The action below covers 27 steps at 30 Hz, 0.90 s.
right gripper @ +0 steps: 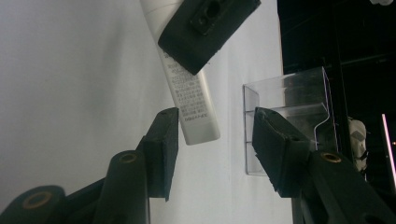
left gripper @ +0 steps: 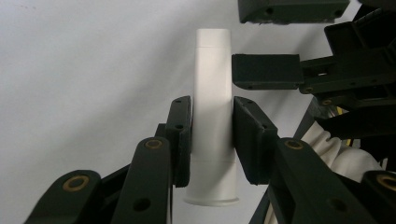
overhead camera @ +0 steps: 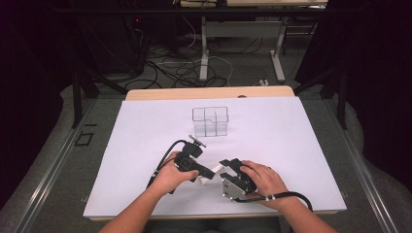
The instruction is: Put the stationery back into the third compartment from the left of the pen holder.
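Two hand-held grippers work close together over the white table sheet. Left gripper: jaws closed on a white plastic squeeze tube, clamped across its middle, cap end beneath the pads and flat end projecting beyond them. Judgement: the mid-body grip leaves the far end free for the other tool to take. Right gripper: jaws parted, nothing between them; the tube's printed flat end sits just ahead of its nearer pad, not touching. Judgement: the wide stance suits a handover or a steadying grip on that end. Clear plastic compartment organiser: stands upright on the sheet beyond both grippers, well apart from the tube, visibly empty. Judgement: likely destination; the tube is held off the sheet for carrying there.
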### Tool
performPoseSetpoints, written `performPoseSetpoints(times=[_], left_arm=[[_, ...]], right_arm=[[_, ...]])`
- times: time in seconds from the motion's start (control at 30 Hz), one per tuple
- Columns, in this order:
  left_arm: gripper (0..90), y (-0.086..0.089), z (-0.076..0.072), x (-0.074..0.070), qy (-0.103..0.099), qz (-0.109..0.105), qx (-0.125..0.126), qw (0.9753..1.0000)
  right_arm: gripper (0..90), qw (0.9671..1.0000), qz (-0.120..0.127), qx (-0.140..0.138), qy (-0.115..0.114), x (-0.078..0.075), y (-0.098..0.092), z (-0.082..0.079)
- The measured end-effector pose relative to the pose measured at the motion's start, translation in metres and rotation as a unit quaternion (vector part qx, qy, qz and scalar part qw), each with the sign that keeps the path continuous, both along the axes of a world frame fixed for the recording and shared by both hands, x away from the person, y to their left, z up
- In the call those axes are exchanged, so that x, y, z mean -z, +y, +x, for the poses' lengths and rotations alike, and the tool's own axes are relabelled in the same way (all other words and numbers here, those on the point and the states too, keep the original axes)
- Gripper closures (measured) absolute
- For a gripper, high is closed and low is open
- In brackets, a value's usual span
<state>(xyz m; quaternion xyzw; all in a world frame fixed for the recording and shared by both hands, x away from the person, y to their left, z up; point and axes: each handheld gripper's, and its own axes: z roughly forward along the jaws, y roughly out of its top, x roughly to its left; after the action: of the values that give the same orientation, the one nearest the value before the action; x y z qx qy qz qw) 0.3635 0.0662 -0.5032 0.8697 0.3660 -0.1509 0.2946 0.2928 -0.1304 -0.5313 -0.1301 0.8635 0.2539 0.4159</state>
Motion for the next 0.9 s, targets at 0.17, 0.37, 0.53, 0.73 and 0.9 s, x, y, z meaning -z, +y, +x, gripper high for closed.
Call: performPoseSetpoints(times=[0.17, 0.37, 0.53, 0.73, 0.9], left_arm=[[69.0, -0.002, -0.001, 0.0, 0.004, -0.005, -0.002, 1.0], [69.0, -0.003, -0.002, -0.002, 0.009, -0.01, -0.006, 0.9999], [69.0, -0.005, -0.002, -0.002, 0.014, -0.012, -0.009, 0.9998], [69.0, -0.009, -0.004, -0.003, 0.016, -0.013, -0.004, 0.9998], [69.0, -0.013, -0.007, -0.003, 0.016, -0.015, -0.002, 0.9998]], right_arm=[[55.4, 0.9997, -0.016, -0.016, -0.006, 0.002, 0.002, -0.002], [57.3, 0.9992, -0.038, -0.014, -0.004, 0.005, 0.005, -0.005], [59.2, 0.9984, -0.045, -0.028, -0.023, 0.007, 0.009, -0.005], [60.7, 0.9974, -0.056, -0.032, -0.031, 0.008, 0.012, -0.006], [62.4, 0.9956, -0.08, -0.038, -0.029, 0.007, 0.013, -0.006]])
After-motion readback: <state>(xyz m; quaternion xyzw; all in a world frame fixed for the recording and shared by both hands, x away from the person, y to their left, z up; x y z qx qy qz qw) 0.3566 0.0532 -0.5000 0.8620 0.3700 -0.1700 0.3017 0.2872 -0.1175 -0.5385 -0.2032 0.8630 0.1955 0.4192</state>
